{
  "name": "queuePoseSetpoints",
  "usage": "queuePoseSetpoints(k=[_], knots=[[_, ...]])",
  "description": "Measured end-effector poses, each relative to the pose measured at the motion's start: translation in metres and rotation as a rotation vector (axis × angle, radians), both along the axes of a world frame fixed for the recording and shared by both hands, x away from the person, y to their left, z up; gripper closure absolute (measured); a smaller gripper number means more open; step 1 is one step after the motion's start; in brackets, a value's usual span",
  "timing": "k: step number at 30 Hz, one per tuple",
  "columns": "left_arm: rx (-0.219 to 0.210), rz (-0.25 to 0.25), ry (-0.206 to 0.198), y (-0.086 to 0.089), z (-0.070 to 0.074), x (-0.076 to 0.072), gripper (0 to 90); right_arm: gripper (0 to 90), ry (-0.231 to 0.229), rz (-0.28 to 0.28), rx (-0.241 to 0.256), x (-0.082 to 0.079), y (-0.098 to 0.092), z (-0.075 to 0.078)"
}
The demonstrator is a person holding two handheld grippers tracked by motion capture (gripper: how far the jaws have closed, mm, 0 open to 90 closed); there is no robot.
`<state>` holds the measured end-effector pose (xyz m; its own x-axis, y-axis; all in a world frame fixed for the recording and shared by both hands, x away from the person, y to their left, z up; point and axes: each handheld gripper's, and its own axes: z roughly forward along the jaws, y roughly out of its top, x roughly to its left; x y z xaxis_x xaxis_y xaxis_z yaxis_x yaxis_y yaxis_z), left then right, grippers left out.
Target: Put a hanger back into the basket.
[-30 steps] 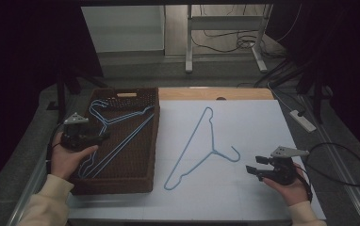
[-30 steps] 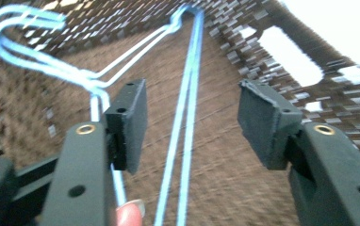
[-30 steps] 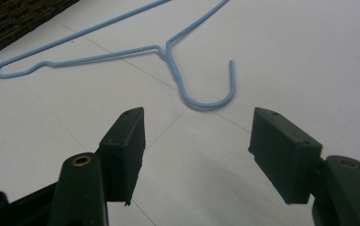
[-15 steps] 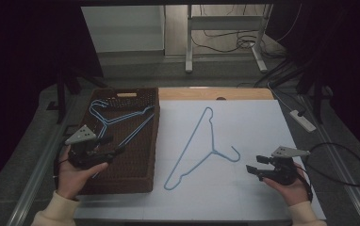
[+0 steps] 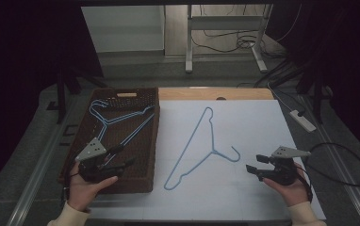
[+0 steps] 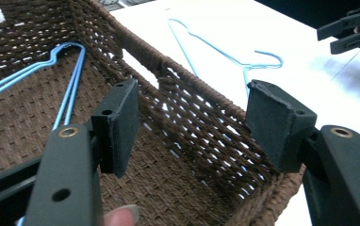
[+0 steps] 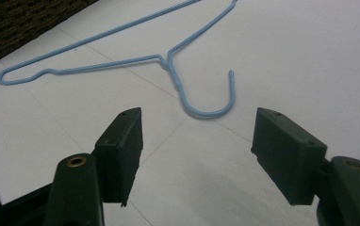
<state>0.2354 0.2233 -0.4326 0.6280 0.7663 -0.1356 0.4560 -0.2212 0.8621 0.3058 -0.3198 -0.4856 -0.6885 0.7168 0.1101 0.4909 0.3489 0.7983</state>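
Over the near end of the brown wicker basket (image 5: 145, 101), the left tongs (image 5: 124, 157) hang released, jaws spread wide, held up by the person's left hand (image 5: 86, 188). From the left gripper view, the basket's woven right wall (image 6: 201, 117) runs between the two black jaws, and blue wire hangers (image 6: 67, 84) lie on the basket floor ahead and to the left of the tongs; a fingertip (image 6: 121, 216) shows at the bottom edge. From above, those hangers (image 5: 114, 117) lie in the basket's far half, beyond the left tongs.

On the white sheet (image 5: 258, 122) covering the table, a single light-blue wire hanger (image 5: 201, 141) lies flat between the two tongs, its hook turned toward the right tongs (image 5: 254, 164). The right tongs are also released, jaws well apart, gripping nothing, resting low in the person's right hand (image 5: 289, 183). In the right gripper view, the hanger's hook (image 7: 213, 101) sits just ahead of the open jaws, near them but not touching, with the long triangle of wire (image 7: 88, 56) stretching away to the left toward the basket's corner (image 7: 22, 23). A cable (image 5: 343, 162) loops from the right tongs across the floor beside the table.
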Motion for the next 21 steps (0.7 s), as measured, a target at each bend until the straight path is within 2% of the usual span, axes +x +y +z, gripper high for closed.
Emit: queuePoseSetpoints(k=[8, 21], knots=[[0.003, -0.016, 0.006, -0.008, -0.002, -0.001, 36.3, 35.2, -0.006, -0.01, 0.007, -0.001, -0.002, 0.0], [0.006, -0.025, 0.014, -0.015, -0.005, -0.001, 36.1, 37.2, -0.007, -0.031, -0.013, -0.001, -0.001, 0.001]])
